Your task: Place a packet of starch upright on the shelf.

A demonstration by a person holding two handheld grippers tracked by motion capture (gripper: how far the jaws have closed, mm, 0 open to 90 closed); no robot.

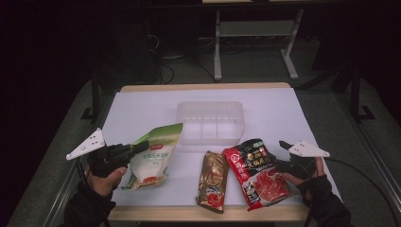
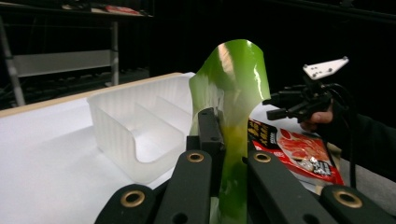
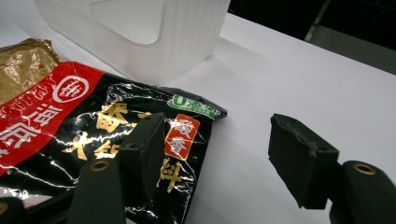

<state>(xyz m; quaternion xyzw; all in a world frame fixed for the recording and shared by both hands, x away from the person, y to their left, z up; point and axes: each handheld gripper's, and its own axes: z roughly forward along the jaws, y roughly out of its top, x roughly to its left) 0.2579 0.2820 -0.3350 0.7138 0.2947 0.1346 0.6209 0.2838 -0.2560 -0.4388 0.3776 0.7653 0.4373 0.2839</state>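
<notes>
- The left hand-held gripper is closed on the upper edge of a green and white pouch. In the left gripper view the glossy green film is seen pinched between the black jaws, and it curls upward above them.
- The pouch is made of smooth, shiny plastic. Its lower part is seen low on the white worktop, at the left of the other packets; it cannot be told whether it touches the worktop.
- The right hand-held gripper is held with its jaws wide apart and nothing is gripped. One jaw is seen over the corner of a crinkled red and black packet, and the other over the bare worktop.
- This flat packet lies near the front edge, and a gold foil packet lies just beside it.
- A translucent ribbed plastic tray with inner dividers stands in the middle of the worktop. Nothing is seen inside its compartments.
- The print on the packets is too small to be read from above, and the surroundings are dark.
</notes>
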